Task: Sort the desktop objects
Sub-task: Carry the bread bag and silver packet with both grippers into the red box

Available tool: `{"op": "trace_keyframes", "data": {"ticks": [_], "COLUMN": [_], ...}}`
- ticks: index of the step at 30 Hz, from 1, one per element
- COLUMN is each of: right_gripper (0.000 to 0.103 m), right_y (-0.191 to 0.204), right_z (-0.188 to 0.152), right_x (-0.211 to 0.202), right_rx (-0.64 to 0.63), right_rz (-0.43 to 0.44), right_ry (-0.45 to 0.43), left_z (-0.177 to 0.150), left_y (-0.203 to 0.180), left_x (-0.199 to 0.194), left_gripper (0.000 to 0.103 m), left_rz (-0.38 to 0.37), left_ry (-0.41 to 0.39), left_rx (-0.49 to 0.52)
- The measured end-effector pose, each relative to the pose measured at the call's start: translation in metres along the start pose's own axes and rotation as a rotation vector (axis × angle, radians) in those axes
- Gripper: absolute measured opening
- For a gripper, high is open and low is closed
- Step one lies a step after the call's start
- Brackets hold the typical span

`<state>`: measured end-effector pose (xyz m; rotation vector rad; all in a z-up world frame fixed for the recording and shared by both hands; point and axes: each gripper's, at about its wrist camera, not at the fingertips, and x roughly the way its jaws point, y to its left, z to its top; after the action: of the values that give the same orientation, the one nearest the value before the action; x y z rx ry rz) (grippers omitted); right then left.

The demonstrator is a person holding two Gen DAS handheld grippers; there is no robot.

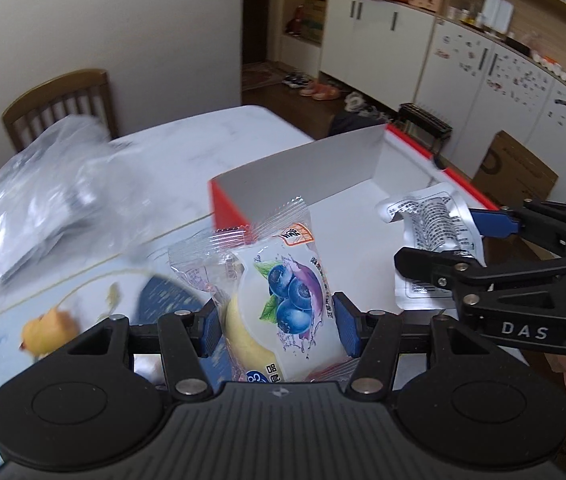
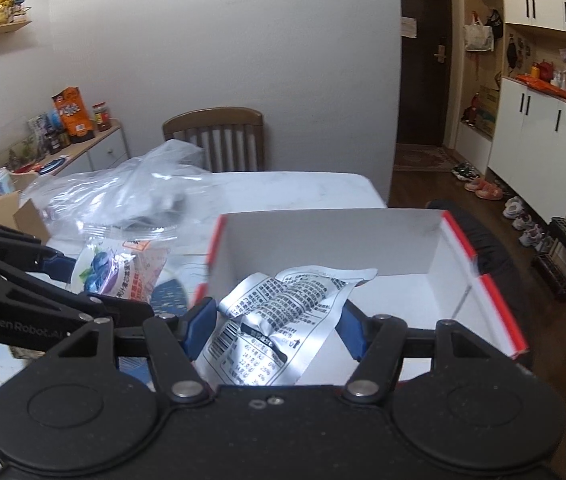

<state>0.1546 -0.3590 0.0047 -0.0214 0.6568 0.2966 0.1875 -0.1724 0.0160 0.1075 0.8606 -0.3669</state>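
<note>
blueberry snack packet point(image 1: 283, 300) bottom hidden behind left gripper point(image 1: 277, 322); plastic bag point(image 1: 39, 196) blurred

Both wrist views look steeply down, close, sharing the box point(image 1: 303, 168) point(image 2: 323, 236).

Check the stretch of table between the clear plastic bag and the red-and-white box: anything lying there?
Bare white tabletop separates the clear plastic bag from the red-and-white box in the right wrist view; the left wrist view shows likewise.
</note>
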Motion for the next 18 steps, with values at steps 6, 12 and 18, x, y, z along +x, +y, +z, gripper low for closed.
{"op": "trace_keyframes", "data": {"ticks": [6,12,18], "right_gripper": [0.064,0.064,0.064], "right_y": [-0.028,-0.048,-0.066], "right_z": [0.003,0.003,0.001], "right_x": [0.005,0.016,0.031], "right_rx": [-0.029,-0.068,-0.085], "right_rz": [-0.054,-0.084,-0.089], "right_ry": [-0.013,-0.012,0.021], "left_z": [0.023,0.042,0.055], "left_y": [-0.022,-0.037,-0.049], "left_x": [0.019,0.051,0.085], "left_gripper": [0.055,0.055,0.055], "left_rz": [-0.024,-0.042,-0.036], "left_ry": [0.004,0.051,0.093], "left_rx": [0.039,0.067,0.112]}}
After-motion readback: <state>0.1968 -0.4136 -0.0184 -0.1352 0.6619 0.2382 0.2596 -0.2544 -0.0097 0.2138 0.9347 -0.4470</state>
